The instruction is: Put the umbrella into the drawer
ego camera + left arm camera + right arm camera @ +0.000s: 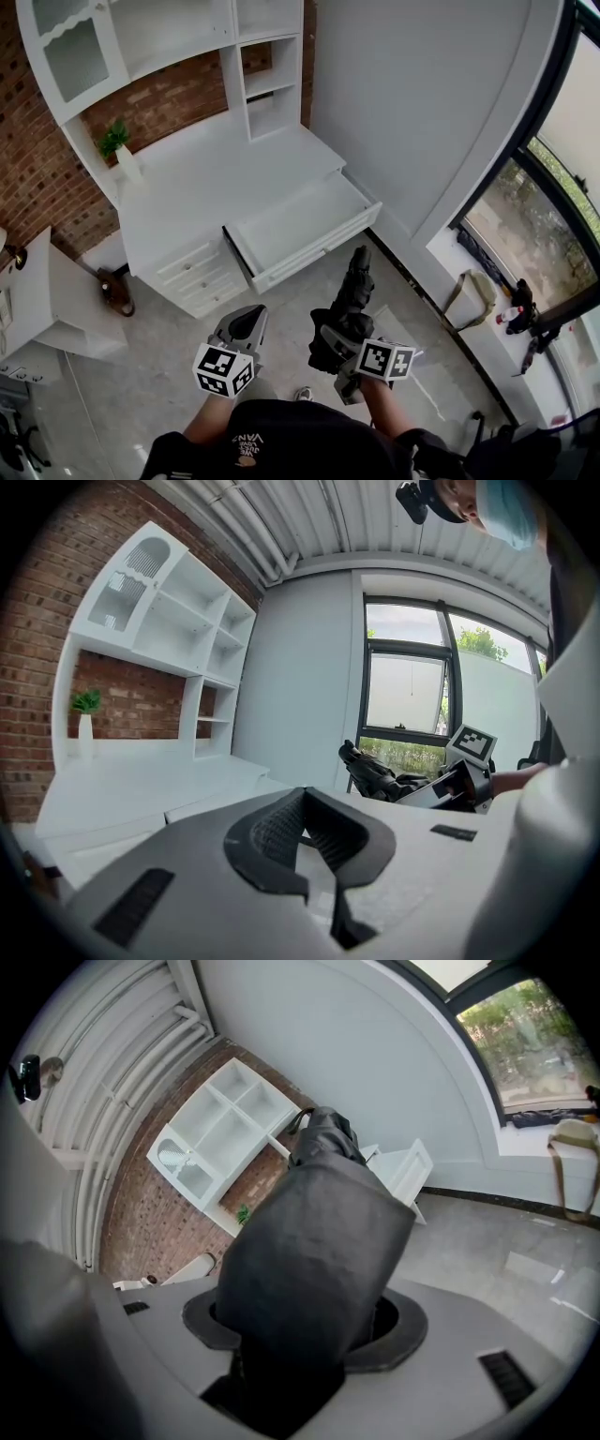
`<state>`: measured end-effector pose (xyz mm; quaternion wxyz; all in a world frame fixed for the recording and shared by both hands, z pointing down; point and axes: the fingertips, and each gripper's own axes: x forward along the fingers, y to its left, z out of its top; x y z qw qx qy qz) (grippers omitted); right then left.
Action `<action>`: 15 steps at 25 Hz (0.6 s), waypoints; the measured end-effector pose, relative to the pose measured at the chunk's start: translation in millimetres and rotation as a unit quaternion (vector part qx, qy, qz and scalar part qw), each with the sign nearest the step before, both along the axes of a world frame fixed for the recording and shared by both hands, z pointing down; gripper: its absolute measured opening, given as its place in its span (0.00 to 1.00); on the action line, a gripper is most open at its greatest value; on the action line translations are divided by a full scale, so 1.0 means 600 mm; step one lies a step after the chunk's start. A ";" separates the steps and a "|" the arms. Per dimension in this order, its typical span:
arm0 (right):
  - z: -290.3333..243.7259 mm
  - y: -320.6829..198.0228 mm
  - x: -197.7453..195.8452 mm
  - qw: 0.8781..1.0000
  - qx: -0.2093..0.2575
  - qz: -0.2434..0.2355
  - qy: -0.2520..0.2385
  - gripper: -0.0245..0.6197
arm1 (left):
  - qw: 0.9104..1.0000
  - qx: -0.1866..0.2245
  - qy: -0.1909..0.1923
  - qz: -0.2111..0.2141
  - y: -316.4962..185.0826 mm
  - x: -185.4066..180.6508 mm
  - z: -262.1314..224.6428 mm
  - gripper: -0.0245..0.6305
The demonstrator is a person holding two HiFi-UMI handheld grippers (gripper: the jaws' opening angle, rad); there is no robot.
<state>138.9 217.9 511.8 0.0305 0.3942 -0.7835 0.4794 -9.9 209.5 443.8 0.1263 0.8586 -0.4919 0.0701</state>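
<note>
Right gripper (343, 343) is clamping the folded umbrella (353, 292); left gripper (249, 319) jaws are lying together, empty. Open drawer (300, 230) at 11 o'clock is waiting, nothing inside yet.

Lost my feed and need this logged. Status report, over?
Right gripper shut on the folded black umbrella. Left gripper shut, empty. Drawer open, umbrella not yet in. Nothing seen blocking it.
</note>
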 end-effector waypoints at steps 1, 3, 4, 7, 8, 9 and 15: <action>0.003 -0.008 -0.001 1.000 -0.002 0.001 -0.001 0.44 | 1.000 -0.001 0.000 0.000 -0.009 -0.001 0.003 0.05; 0.008 -0.027 -0.005 1.000 -0.004 0.003 -0.001 0.44 | 1.000 -0.003 0.002 0.002 -0.032 -0.004 0.007 0.05; 0.010 -0.037 -0.008 1.000 -0.005 0.005 -0.002 0.44 | 1.000 -0.003 0.003 0.004 -0.044 -0.006 0.009 0.05; 0.014 -0.074 -0.024 1.000 -0.007 0.016 -0.002 0.44 | 1.000 -0.004 0.006 0.017 -0.086 -0.019 0.014 0.05; 0.015 -0.089 -0.031 1.000 -0.007 0.021 -0.001 0.44 | 1.000 -0.005 0.006 0.022 -0.102 -0.025 0.016 0.05; 0.016 -0.105 -0.038 1.000 -0.006 0.027 0.000 0.44 | 1.000 -0.005 0.006 0.028 -0.120 -0.032 0.018 0.05; 0.020 -0.204 -0.088 0.997 -0.009 0.071 0.001 0.44 | 0.997 -0.004 0.004 0.074 -0.233 -0.072 0.016 0.05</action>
